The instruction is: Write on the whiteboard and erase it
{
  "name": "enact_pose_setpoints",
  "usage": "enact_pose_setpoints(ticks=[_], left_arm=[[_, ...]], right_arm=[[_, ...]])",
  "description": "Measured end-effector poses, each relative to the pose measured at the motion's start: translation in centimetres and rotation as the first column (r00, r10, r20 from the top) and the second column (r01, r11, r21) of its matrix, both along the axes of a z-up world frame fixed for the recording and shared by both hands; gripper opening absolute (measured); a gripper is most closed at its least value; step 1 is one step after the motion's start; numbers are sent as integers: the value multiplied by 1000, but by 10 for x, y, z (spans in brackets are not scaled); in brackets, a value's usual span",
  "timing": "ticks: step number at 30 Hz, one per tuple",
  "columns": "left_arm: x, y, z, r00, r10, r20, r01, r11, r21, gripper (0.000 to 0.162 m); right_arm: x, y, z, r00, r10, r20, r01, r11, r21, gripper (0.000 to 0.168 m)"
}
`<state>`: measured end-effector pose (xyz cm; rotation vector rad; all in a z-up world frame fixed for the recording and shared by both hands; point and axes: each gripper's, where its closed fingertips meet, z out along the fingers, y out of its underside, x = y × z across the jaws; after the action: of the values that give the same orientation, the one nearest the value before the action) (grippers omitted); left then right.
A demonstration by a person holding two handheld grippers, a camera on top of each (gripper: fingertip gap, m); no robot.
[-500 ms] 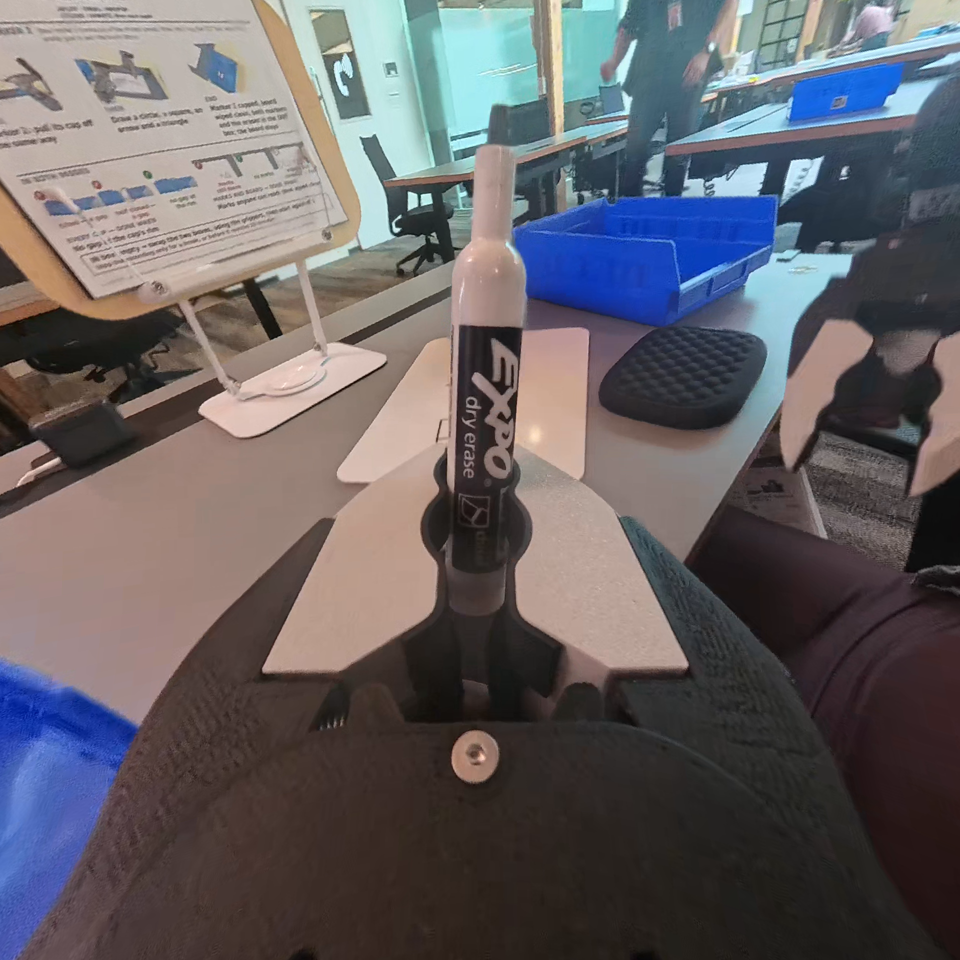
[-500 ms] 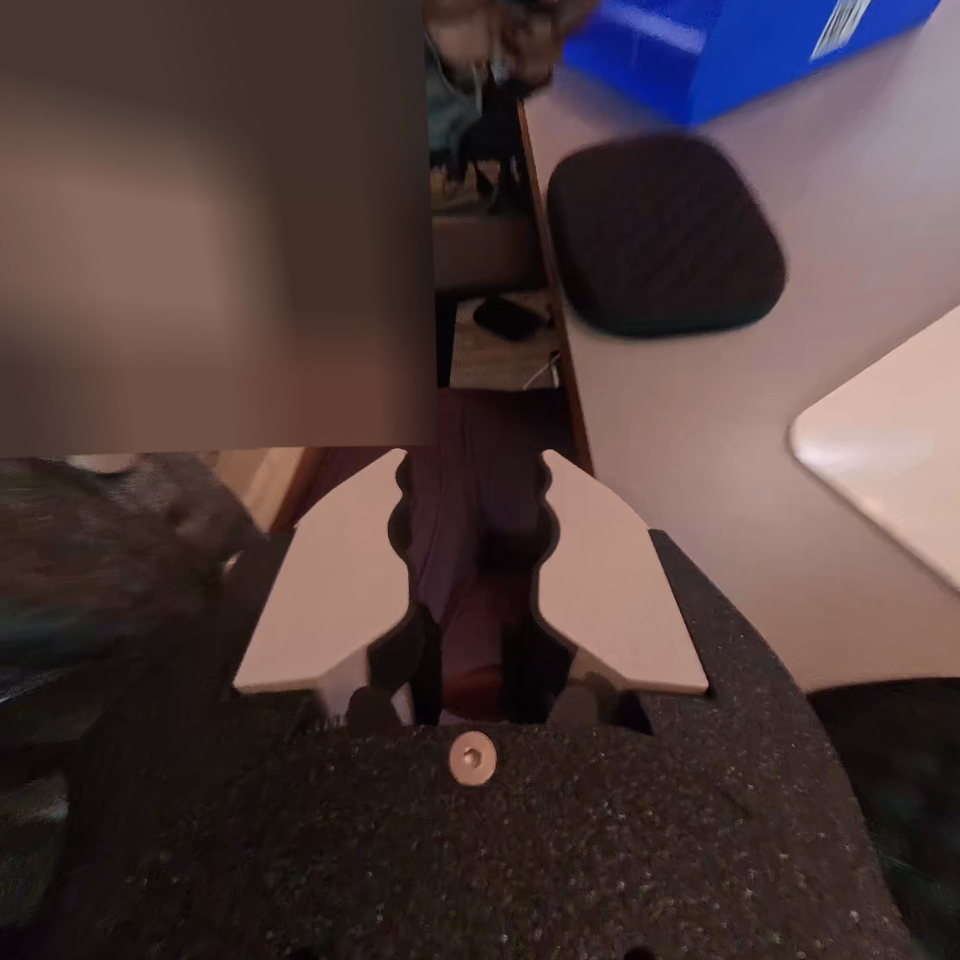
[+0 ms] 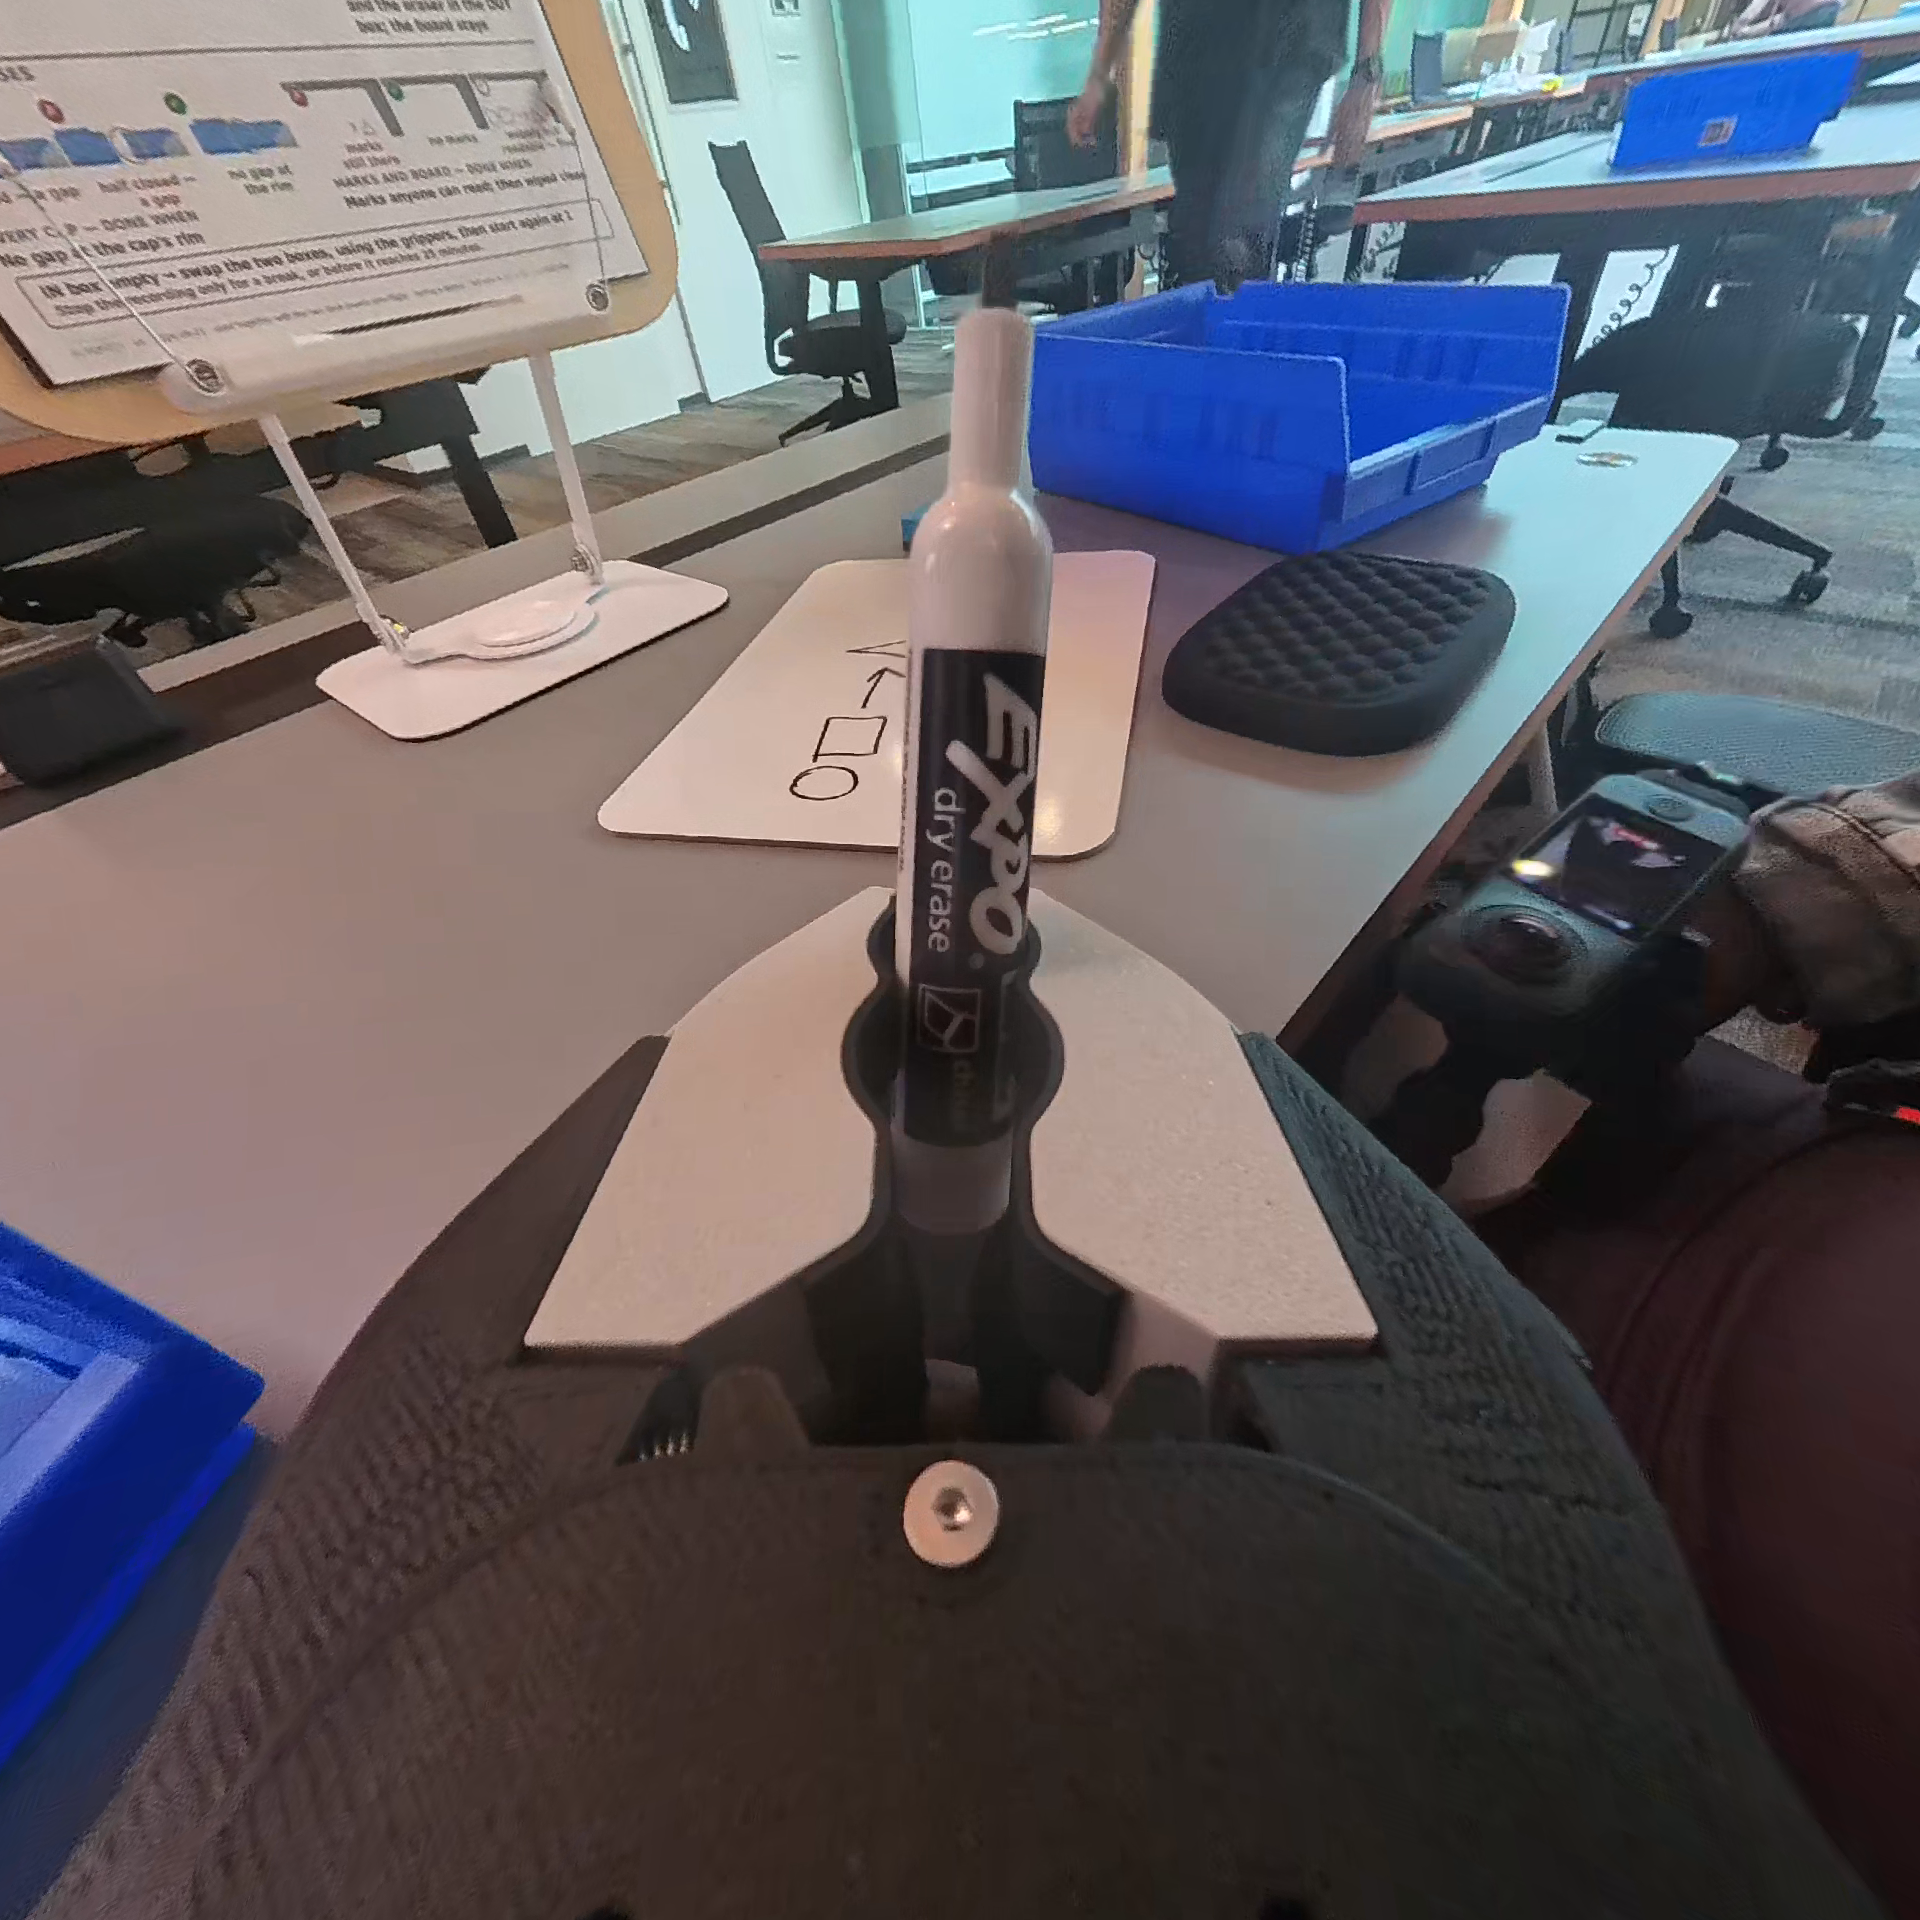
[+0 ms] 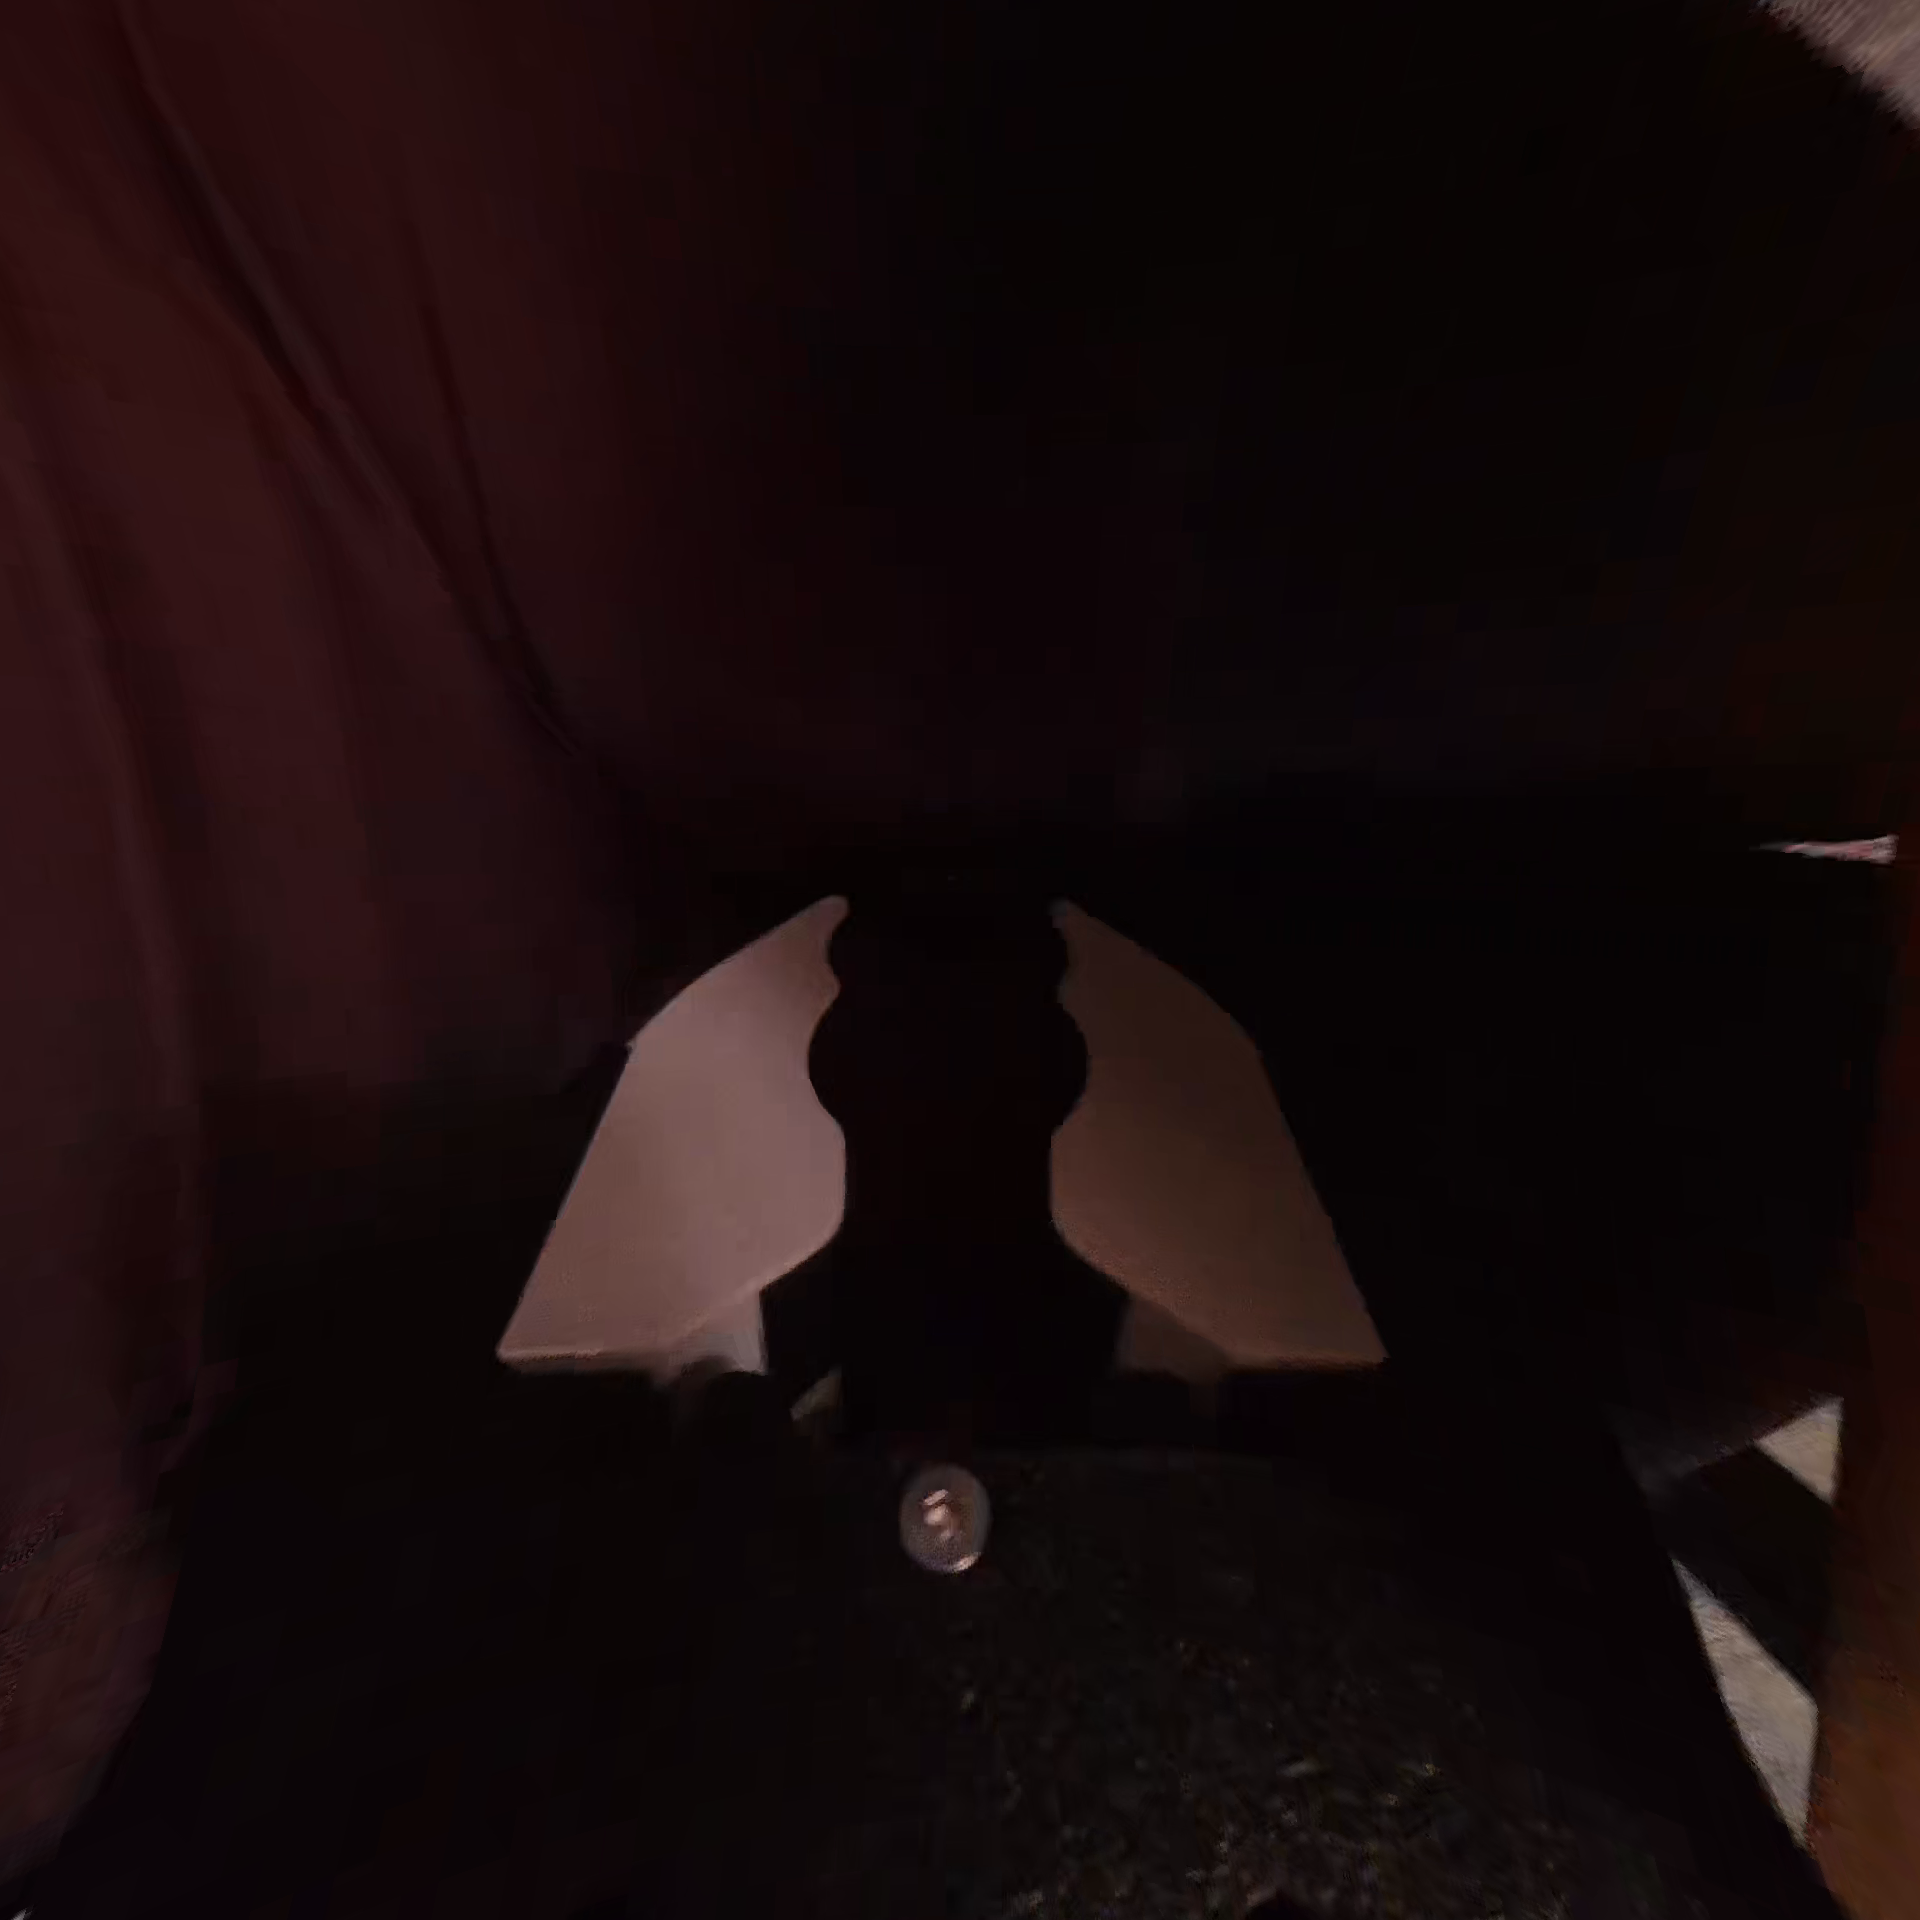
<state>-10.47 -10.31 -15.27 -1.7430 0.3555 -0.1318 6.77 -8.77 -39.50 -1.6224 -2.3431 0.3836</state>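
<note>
A long grey table in an open office carries a small white rounded whiteboard toward its right edge, already bearing a black circle, square, arrow and triangle, so the writing looks done and the erasing still ahead. The left gripper is clamped on an upright white-and-black dry-erase marker, uncapped it seems, above the near edge. The right gripper, jaws parted and empty, points at dark maroon cloth below the table edge.

Black textured gripper, white jaws, silver screw
</note>
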Motion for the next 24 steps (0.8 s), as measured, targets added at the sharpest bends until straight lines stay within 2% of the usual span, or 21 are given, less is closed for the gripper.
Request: enact_pose_setpoints(ticks=[3,5,7,10,12,15,17,21,24], left_arm=[[0,5,-1,1000,-10,-12,10,1000,-13,17],[1,9,-1,1000,-24,1,24,1000,-17,17],[5,14,-1,999,-44,23,45,999,-19,17],[16,29,0,992,-98,83,102,994,-36,17],[18,47,7,981,-115,155,121,992,-27,16],[18,83,19,967,-176,185,182,983,-14,16],[17,113,20,960,-218,174,228,973,-40,17],[9,179,13,948,-285,143,302,946,-117,17],[6,215,13,928,-335,165,356,927,-122,16]], right_arm=[[-6,-6,20,996,1,-92,-5,999,-47,31],[-10,-21,57,977,32,-209,-61,989,-135,31],[-15,-27,111,932,49,-358,-120,977,-177,31],[-27,11,191,841,-3,-541,-96,983,-156,31],[-36,62,218,818,-38,-573,-28,994,-107,31],[-55,143,232,808,-27,-588,54,998,28,30],[-70,174,232,808,11,-589,27,998,55,30],[-80,204,193,917,52,-395,-69,997,-29,30],[-81,208,178,938,132,-321,-171,980,-98,30]])
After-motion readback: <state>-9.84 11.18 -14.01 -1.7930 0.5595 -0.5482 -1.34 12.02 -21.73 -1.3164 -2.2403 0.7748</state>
